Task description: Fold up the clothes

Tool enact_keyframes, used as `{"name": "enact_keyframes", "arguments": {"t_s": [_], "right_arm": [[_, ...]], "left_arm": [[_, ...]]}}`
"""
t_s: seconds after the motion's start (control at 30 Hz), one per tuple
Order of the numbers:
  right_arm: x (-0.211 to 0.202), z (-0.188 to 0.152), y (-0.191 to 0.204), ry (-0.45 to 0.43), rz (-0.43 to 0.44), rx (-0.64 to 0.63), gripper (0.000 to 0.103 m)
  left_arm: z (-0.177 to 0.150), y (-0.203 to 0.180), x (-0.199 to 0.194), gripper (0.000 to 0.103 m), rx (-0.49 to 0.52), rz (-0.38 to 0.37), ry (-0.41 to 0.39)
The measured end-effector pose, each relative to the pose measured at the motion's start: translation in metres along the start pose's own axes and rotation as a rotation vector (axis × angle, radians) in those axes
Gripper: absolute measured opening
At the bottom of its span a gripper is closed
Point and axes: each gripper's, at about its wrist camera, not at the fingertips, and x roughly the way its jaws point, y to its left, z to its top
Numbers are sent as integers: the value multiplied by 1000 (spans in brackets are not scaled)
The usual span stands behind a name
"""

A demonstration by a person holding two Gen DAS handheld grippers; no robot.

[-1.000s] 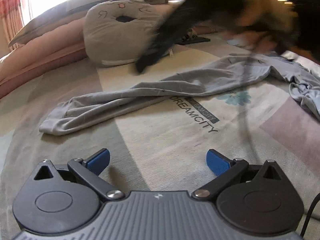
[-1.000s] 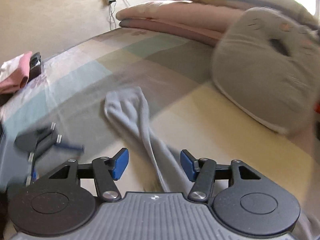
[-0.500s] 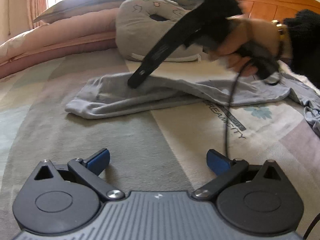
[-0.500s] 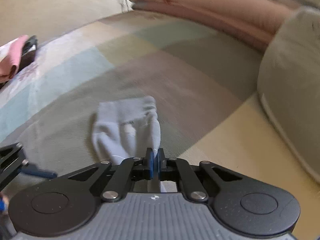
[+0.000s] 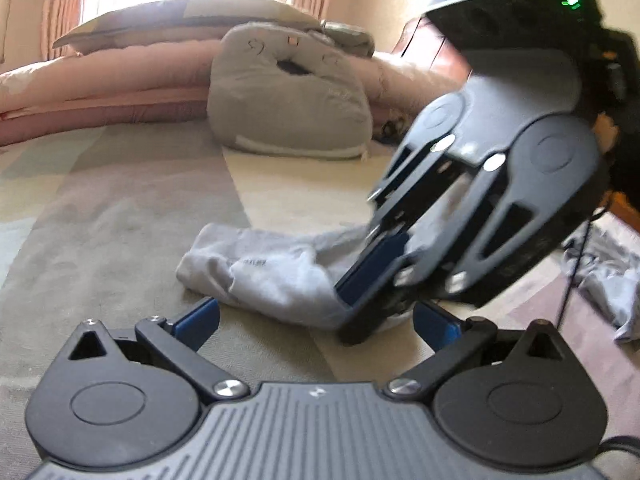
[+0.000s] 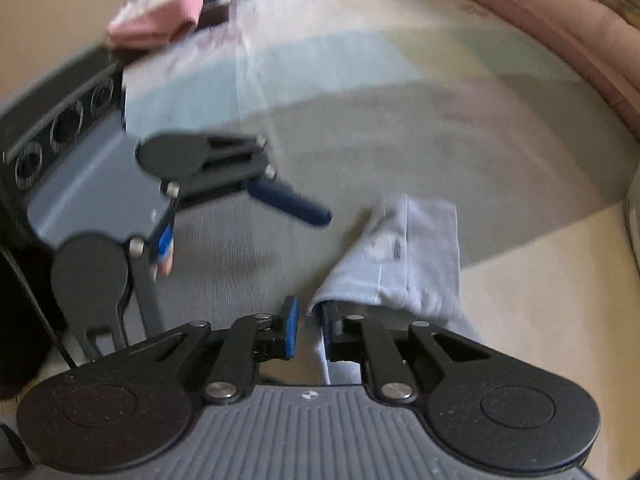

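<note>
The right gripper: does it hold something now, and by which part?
The right gripper pinches the grey garment at a fold near its cuffed end. The left gripper is open and holds nothing.

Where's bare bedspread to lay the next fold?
Free: the grey-brown patch of bedspread between the pink bedding and the grey garment, and the cream strip before the grey cushion. Crowded: both grippers, right gripper and left gripper, meet at the garment.
</note>
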Motion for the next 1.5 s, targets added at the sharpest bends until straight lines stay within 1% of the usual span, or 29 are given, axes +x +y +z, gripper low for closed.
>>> {"name": "enact_keyframes", "arguments": {"t_s": [0.03, 0.1, 0.17, 0.27, 0.4, 0.5, 0.53, 0.6, 0.63, 0.73, 0.83, 0.87, 0.93, 1.03, 1.13, 1.27, 1.3, 1.37, 1.43, 1.5], "right_arm": [[-4, -4, 0, -10, -6, 14, 25], [-16, -15, -5, -47, -31, 64, 41], [-30, -29, -12, -92, -45, 123, 45], [-40, -45, -23, -133, -9, 195, 47], [-27, -40, -45, -145, 26, 295, 49], [-7, -31, -59, -146, 73, 374, 50], [1, -26, -61, -146, 67, 388, 50], [13, -18, -63, -160, 45, 397, 51], [17, -13, -63, -180, 45, 404, 51], [15, -5, -56, -259, 137, 360, 51], [2, -6, -38, -263, 123, 235, 51], [-2, -9, -33, -250, 93, 208, 53], [-13, -23, -31, -222, 10, 211, 54], [-39, -64, -30, -232, -58, 305, 54], [-70, -116, -16, -274, -103, 410, 54], [-104, -176, 13, -372, -145, 546, 66], [-111, -190, 20, -402, -151, 585, 66], [-118, -212, 33, -430, -167, 651, 66], [-117, -227, 44, -414, -180, 657, 66], [-116, -235, 54, -399, -190, 636, 66]], "left_arm": [[0, 0, 3, 102, 2, 11, 13], [0, -2, 7, 102, 4, 13, 25], [0, -4, 7, 102, 11, 3, 26], [-1, -6, 3, 102, 13, -26, 9], [-3, -4, 5, 102, 4, -35, 16], [-4, -3, 7, 102, -4, -35, 28], [-4, -3, 7, 102, -4, -33, 32], [-5, -3, 8, 102, -3, -30, 39], [-5, -3, 7, 102, -3, -28, 39], [-5, -1, 7, 102, -12, -30, 36], [-4, -1, 9, 102, -16, -39, 36], [-4, -1, 11, 102, -18, -44, 37], [-4, 1, 13, 102, -32, -54, 36], [-5, 7, 14, 102, -65, -73, 26], [-4, 12, 14, 102, -96, -84, 22], [-5, 12, 18, 102, -105, -72, 23], [-3, 14, 18, 102, -125, -70, 26], [0, 17, 16, 102, -187, -57, 40], [2, 22, 10, 102, -263, -36, 63], [3, 27, 6, 102, -304, 4, 92]]}}
